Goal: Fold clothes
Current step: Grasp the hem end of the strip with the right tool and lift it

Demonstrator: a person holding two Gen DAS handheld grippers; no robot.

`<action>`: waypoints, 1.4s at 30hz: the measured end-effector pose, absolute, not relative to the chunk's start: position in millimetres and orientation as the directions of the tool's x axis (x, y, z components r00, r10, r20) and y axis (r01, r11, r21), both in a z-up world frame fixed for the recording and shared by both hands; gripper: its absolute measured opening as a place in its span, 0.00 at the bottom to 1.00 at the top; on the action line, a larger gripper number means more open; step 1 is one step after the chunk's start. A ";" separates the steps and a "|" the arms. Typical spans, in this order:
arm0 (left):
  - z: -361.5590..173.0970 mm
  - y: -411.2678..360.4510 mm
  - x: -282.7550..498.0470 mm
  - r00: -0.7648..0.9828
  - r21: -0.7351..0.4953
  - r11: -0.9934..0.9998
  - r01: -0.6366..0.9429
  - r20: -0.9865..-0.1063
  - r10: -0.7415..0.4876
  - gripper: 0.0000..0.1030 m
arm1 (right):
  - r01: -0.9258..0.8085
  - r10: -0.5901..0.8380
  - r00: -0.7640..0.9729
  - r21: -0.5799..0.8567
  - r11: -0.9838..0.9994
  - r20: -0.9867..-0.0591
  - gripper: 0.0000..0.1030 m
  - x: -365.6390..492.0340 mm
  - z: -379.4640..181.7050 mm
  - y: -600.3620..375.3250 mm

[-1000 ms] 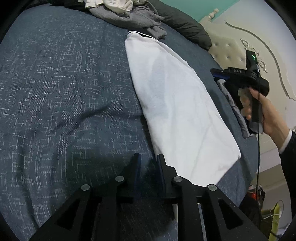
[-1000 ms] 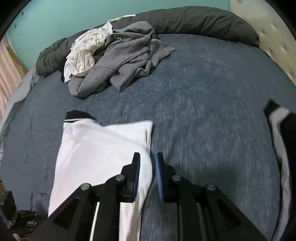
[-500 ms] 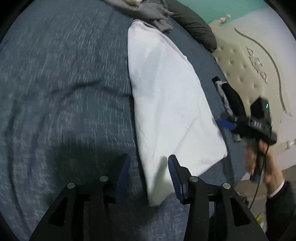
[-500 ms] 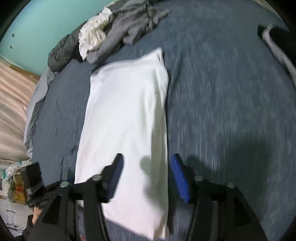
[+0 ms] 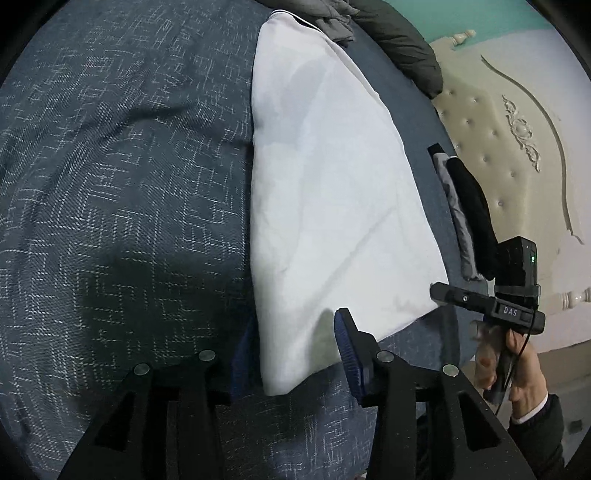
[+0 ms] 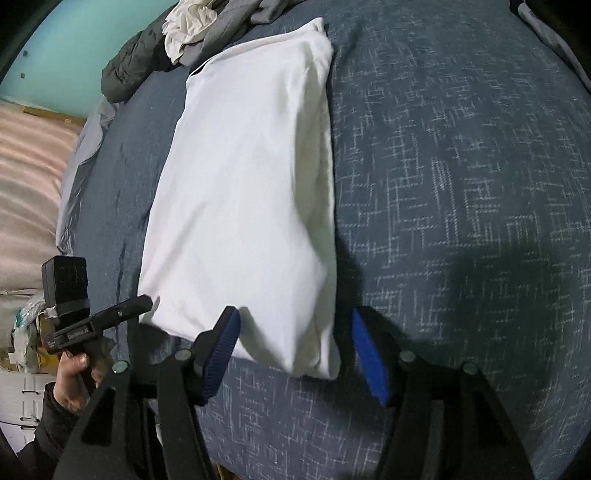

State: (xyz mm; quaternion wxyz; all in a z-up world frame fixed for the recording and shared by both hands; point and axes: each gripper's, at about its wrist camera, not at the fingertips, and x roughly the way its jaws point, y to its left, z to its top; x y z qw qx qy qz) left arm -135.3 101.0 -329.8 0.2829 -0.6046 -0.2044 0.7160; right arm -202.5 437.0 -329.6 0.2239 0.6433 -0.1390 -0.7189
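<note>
Here we hold both grippers over the near end of the folded white shirt (image 5: 332, 206), which lies flat along the bed (image 5: 122, 184) near its front edge. Our left gripper (image 5: 291, 354) straddles one near corner, jaws apart and closing slightly, not pressing it. Our right gripper (image 6: 295, 350) stands wide apart around the other near corner, cloth between the pads but unclamped.

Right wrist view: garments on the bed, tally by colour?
White: 2, the folded white garment and a crumpled white one in the far pile.
Grey: 1, the crumpled grey garment in that pile.
Dark: 1, the dark padded piece at the bed's edge.
Total: 4. The item at the top-right edge is too cropped to count.
</note>
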 end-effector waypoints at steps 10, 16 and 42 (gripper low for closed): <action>-317.1 119.8 -138.4 -0.102 -0.610 -0.769 -0.192 -0.767 0.634 0.05 | 0.147 -0.524 -0.104 0.508 -0.849 -0.845 0.15 -191.6 -331.0 430.0; -285.2 121.7 -143.9 -0.129 -0.621 -0.750 -0.225 -0.744 0.655 0.05 | 0.133 -0.581 -0.153 0.566 -0.814 -0.799 0.09 -189.8 -318.9 437.3; -22.0 196.3 -216.0 -0.297 -0.518 -0.703 -0.487 -0.658 0.691 0.04 | 0.294 -0.607 -0.471 0.535 -0.792 -0.640 0.07 -269.8 -60.9 483.1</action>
